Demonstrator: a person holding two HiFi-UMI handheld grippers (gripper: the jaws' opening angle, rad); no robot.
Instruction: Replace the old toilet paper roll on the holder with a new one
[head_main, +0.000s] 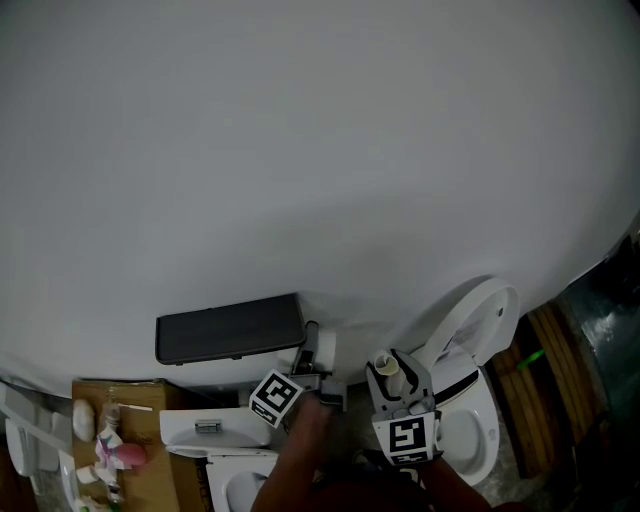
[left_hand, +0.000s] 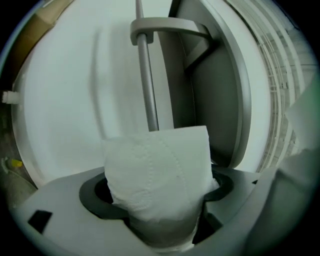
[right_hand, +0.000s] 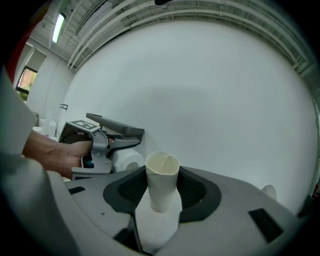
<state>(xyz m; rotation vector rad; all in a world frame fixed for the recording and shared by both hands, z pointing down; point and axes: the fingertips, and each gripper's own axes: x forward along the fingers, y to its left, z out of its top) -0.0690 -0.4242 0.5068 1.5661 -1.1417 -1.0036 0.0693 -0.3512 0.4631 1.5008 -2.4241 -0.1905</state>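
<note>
Left gripper view has the new toilet paper roll (left_hand: 157, 165) clamped in the left hand-held gripper (left_hand: 159, 200). Its jaws are spread wide and press on the soft wound sides, and the holder's grey rod (left_hand: 146, 75) is at 12 o'clock, just beyond the roll. Over in the right gripper view, the right hand-held gripper (right_hand: 162, 192) is pinched on the old cardboard core (right_hand: 161, 175), which looks a bit squashed at its open end.

My take: both are featherlight. The roll is spongy, so squeeze it gently across the outside and keep the centre hole round and free for the rod. The core is thin and crushes easily, which hardly matters now. From the head view, the right one sits at 3 o'clock of the left.
</note>
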